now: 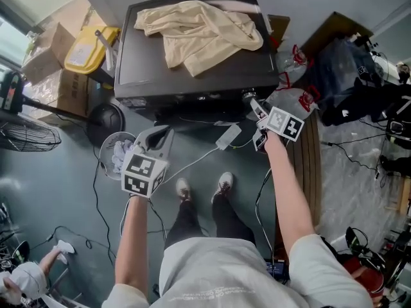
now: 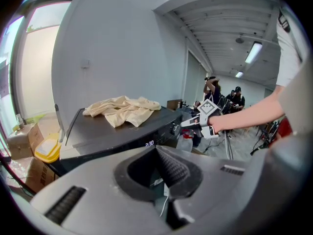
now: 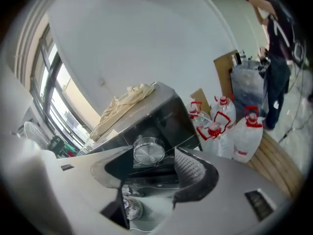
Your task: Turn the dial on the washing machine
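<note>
silver dial (image 3: 148, 150) sits at the right end of the dark washing machine's (image 1: 141, 63) front panel. the right gripper (image 3: 151, 156) is at that corner, jaws spread wide with the dial between their tips, a gap showing beside the right pad. the left gripper (image 2: 156, 150) hangs in front of the machine, jaws closed on nothing. a cream cloth (image 1: 196, 31) lies crumpled on the machine's lid.

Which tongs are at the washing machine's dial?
The right tongs: open, with the silver dial showing between the jaws. The left tongs hang back, shut, short of the washing machine.
</note>
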Action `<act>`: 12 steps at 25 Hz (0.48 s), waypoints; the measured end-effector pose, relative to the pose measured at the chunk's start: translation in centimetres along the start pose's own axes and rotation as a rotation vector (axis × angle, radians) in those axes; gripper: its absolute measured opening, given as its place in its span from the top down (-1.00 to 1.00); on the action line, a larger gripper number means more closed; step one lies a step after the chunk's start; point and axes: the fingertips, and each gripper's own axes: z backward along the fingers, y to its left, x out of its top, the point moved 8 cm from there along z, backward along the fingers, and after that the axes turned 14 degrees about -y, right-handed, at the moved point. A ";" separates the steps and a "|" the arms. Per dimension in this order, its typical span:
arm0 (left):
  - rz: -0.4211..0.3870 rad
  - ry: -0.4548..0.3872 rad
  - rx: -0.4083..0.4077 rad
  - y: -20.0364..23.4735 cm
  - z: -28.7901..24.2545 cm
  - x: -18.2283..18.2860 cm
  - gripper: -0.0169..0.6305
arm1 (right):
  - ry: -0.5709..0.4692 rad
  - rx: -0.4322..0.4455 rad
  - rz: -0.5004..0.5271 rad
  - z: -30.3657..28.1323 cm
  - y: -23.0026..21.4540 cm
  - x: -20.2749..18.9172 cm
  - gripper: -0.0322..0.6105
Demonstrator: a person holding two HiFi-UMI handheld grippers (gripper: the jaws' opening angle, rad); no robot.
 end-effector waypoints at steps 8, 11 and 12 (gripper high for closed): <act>-0.061 -0.120 -0.003 1.5 -0.3 6.3 0.91 | -0.106 0.004 0.457 7.3 4.8 7.5 0.81; -0.093 -0.186 -0.003 2.1 -0.5 9.4 0.91 | -0.165 0.065 0.532 9.3 7.8 11.1 0.85; -0.106 -0.207 -0.004 2.4 -0.5 10.4 0.91 | -0.188 0.088 0.559 10.1 9.0 12.2 0.85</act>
